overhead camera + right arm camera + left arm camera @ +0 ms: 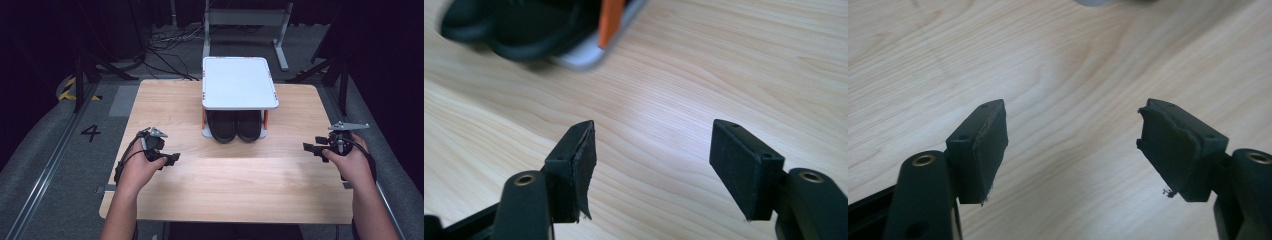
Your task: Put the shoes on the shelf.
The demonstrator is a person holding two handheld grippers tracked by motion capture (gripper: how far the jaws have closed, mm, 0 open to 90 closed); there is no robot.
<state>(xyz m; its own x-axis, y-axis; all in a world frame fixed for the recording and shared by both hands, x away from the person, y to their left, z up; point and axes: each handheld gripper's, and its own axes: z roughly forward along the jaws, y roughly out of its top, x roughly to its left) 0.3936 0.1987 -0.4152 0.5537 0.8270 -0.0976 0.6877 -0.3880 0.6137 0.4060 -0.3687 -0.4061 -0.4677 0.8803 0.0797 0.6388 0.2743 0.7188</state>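
With both claws parted wide and empty, the left gripper (173, 159) and right gripper (308, 147) flank the black shoes (235, 126), which sit ahead between them under the white rack (239, 82). Judged step: approach; next, converge on shoes.

Close view along the left gripper (1073, 145), looking down at a light wooden desk (1063, 60) with pale grain running across it. Two black fingers (980, 150) rise from the bottom edge, one at the lower left and one at the lower right. They stand wide apart, with bare desk between them and nothing held. Each finger ends in a blocky black pad, its inner face slightly worn and frayed at the edges. A brass-coloured screw hole shows on each arm below the pads. At the top edge, a small blurred grey shape (1093, 2) sits on the desk, too cut off to identify.
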